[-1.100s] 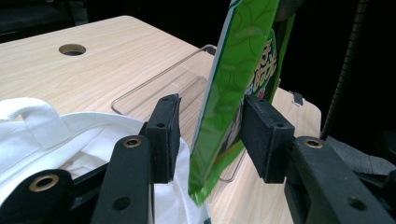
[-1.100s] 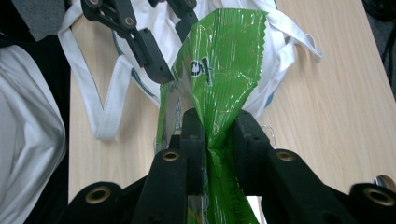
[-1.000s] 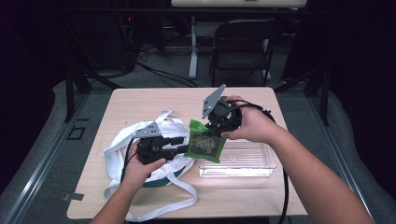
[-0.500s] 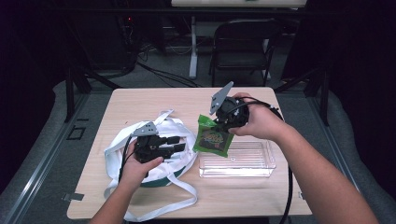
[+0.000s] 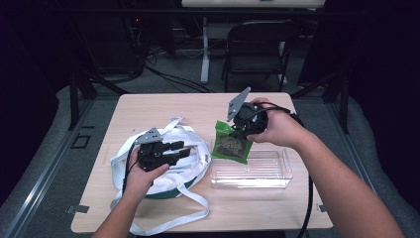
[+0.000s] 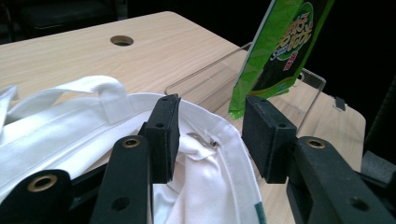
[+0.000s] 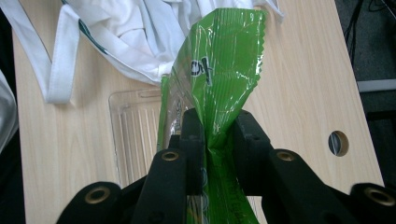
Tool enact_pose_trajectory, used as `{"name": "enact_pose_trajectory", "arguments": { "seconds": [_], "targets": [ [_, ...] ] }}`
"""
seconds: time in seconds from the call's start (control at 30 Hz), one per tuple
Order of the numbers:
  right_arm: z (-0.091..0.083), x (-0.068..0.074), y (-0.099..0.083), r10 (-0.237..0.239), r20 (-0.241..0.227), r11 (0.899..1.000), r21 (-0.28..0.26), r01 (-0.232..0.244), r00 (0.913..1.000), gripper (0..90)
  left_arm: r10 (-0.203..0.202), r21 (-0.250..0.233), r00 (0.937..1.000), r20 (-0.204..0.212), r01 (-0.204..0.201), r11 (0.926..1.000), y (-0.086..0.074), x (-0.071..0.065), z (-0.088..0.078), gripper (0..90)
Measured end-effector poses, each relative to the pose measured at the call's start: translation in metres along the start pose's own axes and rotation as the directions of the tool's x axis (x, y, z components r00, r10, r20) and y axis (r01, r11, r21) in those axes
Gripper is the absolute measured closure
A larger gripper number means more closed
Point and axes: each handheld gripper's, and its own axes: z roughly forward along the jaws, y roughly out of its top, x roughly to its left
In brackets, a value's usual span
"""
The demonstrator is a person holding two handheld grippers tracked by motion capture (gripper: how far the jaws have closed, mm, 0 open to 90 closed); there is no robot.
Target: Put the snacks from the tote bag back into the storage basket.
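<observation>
Print on packet: lettering on the green snack packet [image 5: 231, 146] is too small to read in the high view; in the left gripper view its top runs off the upper edge, and in the right gripper view its lower part is hidden behind the black jaws.
Bag interior: what lies inside the white tote bag [image 5: 173, 168] cannot be made out; folds of cloth and the left gripper [image 5: 182, 150] cover the opening, and a dark green band shows at its near rim.
Straps: one white strap trails toward the near edge of the table [image 5: 148, 106] and is partly hidden under the person's left forearm.
Tray: the clear plastic tray [image 5: 267, 171] is hard to trace, since only its glinting rim and ribbed floor show against the wood.
Right gripper: the right gripper [image 7: 218, 140] is clamped together on the packet, pinching its crinkled film near one edge; the packet hangs from it, tilted, above the far left corner of the tray.
Left gripper: its jaws stand apart and have just been opening a little; the cloth rim of the bag lies between and below them, and whether the pads press on it I cannot tell.
Packet to left gripper: the packet hangs just right of and beyond the left gripper, not touching it, between bag and tray.
</observation>
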Motion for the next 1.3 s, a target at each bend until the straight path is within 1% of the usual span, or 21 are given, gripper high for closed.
{"name": "enact_pose_trajectory", "arguments": {
  "seconds": [0.1,0.17,0.23,0.37,0.57,0.63,0.7,0.87,0.93,1.13,1.27,1.3],
  "targets": [
    [0.002,-0.001,-0.001,-0.010,0.003,1.000,0.007,0.010,0.9999,75.7,-0.002,-0.001,0.9999,-0.016,0.002,1.0000,0.000,0.002,-0.001,55.7],
    [0.004,-0.002,-0.002,-0.004,0.006,1.000,0.003,0.004,1.0000,75.7,0.003,0.003,0.9996,-0.029,-0.003,1.0000,0.000,0.003,-0.003,55.2],
    [0.005,-0.004,-0.003,-0.008,0.012,1.000,0.012,0.008,0.9999,75.7,0.005,0.005,0.9991,-0.042,-0.004,1.0000,-0.001,0.004,-0.004,55.2],
    [0.008,-0.006,-0.006,-0.012,0.020,1.000,0.021,0.011,0.9997,75.7,0.002,-0.002,0.9988,-0.049,-0.002,1.0000,-0.001,0.006,-0.005,54.9],
    [0.012,-0.008,-0.008,-0.022,0.028,0.999,0.037,0.021,0.9994,75.8,0.000,0.005,0.9978,-0.066,0.000,1.0000,-0.002,0.009,-0.007,54.3],
    [0.016,-0.009,-0.010,-0.024,0.032,0.999,0.039,0.022,0.9992,75.7,-0.001,0.002,0.9977,-0.068,0.001,1.0000,-0.002,0.010,-0.007,54.3],
    [0.019,-0.010,-0.011,-0.031,0.036,0.998,0.055,0.029,0.9989,75.7,-0.002,0.003,0.9975,-0.070,0.003,1.0000,-0.003,0.010,-0.007,54.3],
    [0.026,-0.012,-0.013,-0.036,0.048,0.998,0.059,0.034,0.9982,75.7,-0.004,0.004,0.9968,-0.079,0.004,1.0000,-0.003,0.012,-0.009,54.3],
    [0.030,-0.012,-0.014,-0.033,0.047,0.998,0.051,0.031,0.9983,75.7,-0.007,-0.003,0.9966,-0.082,0.006,1.0000,-0.003,0.012,-0.009,54.3],
    [0.044,-0.013,-0.016,-0.037,0.047,0.997,0.069,0.033,0.9982,75.7,-0.007,-0.005,0.9959,-0.090,0.007,1.0000,-0.003,0.014,-0.010,54.3],
    [0.052,-0.014,-0.018,-0.028,0.043,0.998,0.063,0.025,0.9987,75.6,-0.011,-0.003,0.9955,-0.094,0.010,0.9999,-0.003,0.014,-0.011,54.3],
    [0.053,-0.015,-0.018,-0.037,0.046,0.997,0.071,0.034,0.9983,75.6,-0.013,-0.004,0.9953,-0.096,0.013,0.9999,-0.003,0.014,-0.011,54.3]
  ]
}}
